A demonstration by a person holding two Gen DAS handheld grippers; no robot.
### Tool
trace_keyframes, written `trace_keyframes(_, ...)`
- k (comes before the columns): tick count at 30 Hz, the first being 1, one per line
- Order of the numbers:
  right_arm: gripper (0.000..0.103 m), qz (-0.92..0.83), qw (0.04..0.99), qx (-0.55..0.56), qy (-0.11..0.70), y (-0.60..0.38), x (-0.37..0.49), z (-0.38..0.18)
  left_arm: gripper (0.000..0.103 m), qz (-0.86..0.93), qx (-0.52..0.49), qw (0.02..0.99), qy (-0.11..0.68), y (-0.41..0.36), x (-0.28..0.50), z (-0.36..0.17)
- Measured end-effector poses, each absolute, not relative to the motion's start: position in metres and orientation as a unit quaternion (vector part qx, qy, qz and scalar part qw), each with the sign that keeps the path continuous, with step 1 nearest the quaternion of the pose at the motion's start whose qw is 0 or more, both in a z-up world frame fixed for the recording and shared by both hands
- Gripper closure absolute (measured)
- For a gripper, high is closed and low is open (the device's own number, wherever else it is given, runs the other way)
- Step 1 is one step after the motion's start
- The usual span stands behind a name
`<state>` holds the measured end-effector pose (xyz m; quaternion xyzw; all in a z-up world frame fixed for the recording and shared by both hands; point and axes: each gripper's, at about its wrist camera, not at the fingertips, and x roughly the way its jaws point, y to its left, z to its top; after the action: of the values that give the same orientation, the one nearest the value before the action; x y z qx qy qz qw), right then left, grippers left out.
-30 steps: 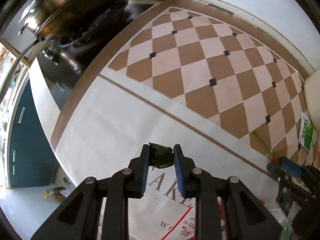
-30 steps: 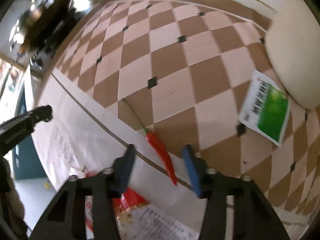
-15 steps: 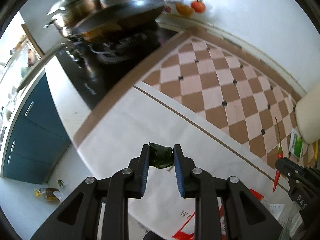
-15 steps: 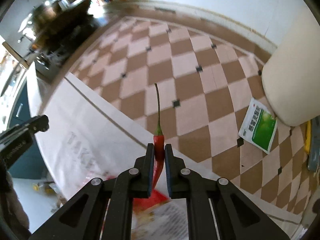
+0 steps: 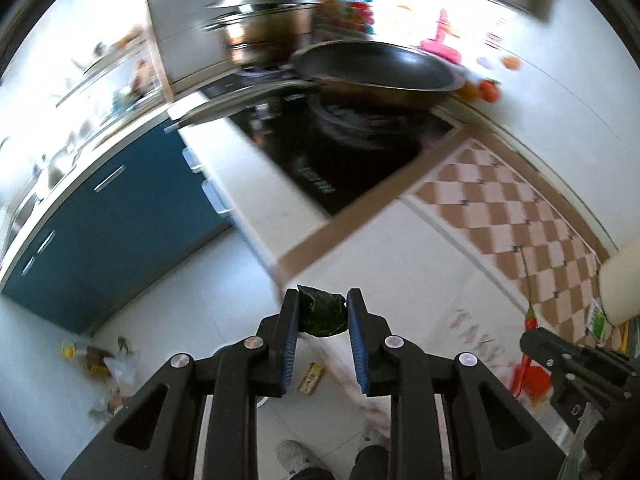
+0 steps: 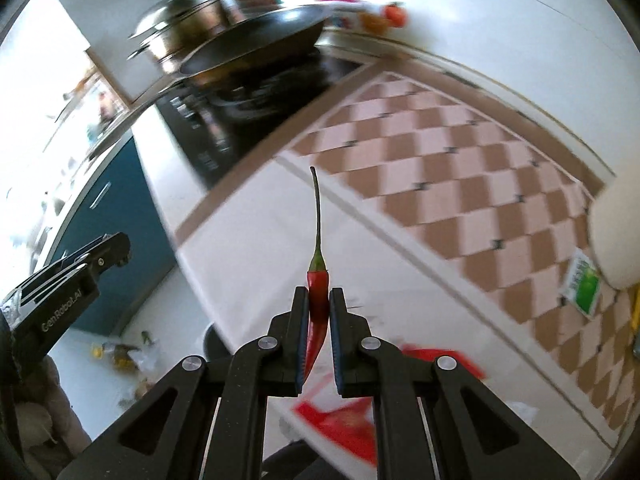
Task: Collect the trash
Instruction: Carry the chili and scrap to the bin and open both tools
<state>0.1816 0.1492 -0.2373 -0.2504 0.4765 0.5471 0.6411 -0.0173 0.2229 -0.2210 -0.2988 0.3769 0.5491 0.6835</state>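
My left gripper (image 5: 322, 316) is shut on a crumpled dark green leaf scrap (image 5: 322, 312) and holds it in the air past the counter's front edge. My right gripper (image 6: 319, 312) is shut on a red chili pepper (image 6: 317, 300) whose long stem points up and away. The right gripper also shows at the right of the left wrist view (image 5: 576, 364), and the left gripper at the left of the right wrist view (image 6: 68, 296). A green and white packet (image 6: 582, 286) lies on the checkered cloth (image 6: 440, 160).
A black stove (image 5: 340, 156) with a wok (image 5: 372, 72) and a lidded pot (image 5: 264, 28) stands at the back left. Blue cabinets (image 5: 112, 232) lie below. Scraps and a bottle (image 5: 92, 360) lie on the white floor. A white paper bag with red print (image 6: 360, 412) lies on the counter.
Both grippers have pulled back and up from the counter toward its front edge, each still holding its item. The floor and cabinets have come into view.
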Motion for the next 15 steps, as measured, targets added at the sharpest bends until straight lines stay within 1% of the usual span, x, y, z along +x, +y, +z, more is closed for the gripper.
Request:
trace_keyframes(4, 0.092, 0.571, 0.609, -0.273, 0.478, 0.168, 0.119, -0.252, 0.083, 0.570, -0.336, 0.652, 0.370, 0.228, -0.083, -0.239)
trace_keyframes(8, 0.092, 0.592, 0.570, -0.298, 0.485, 0.186, 0.055, -0.282, 0.083, 0.582, -0.390, 0.611, 0.369, 0.235, -0.156, -0.280)
trace_keyframes(10, 0.092, 0.601, 0.551, -0.315, 0.486, 0.195, 0.020, -0.301, 0.083, 0.580, -0.425, 0.590, 0.367, 0.238, -0.190, -0.309)
trace_keyframes(12, 0.092, 0.609, 0.528, -0.333, 0.488, 0.204, -0.017, -0.327, 0.083, 0.572, -0.468, 0.567, 0.365, 0.243, -0.225, -0.350)
trace_keyframes(15, 0.092, 0.611, 0.492, -0.362, 0.504, 0.218, -0.070, -0.388, 0.083, 0.564, -0.520, 0.528, 0.364, 0.248, -0.272, -0.419)
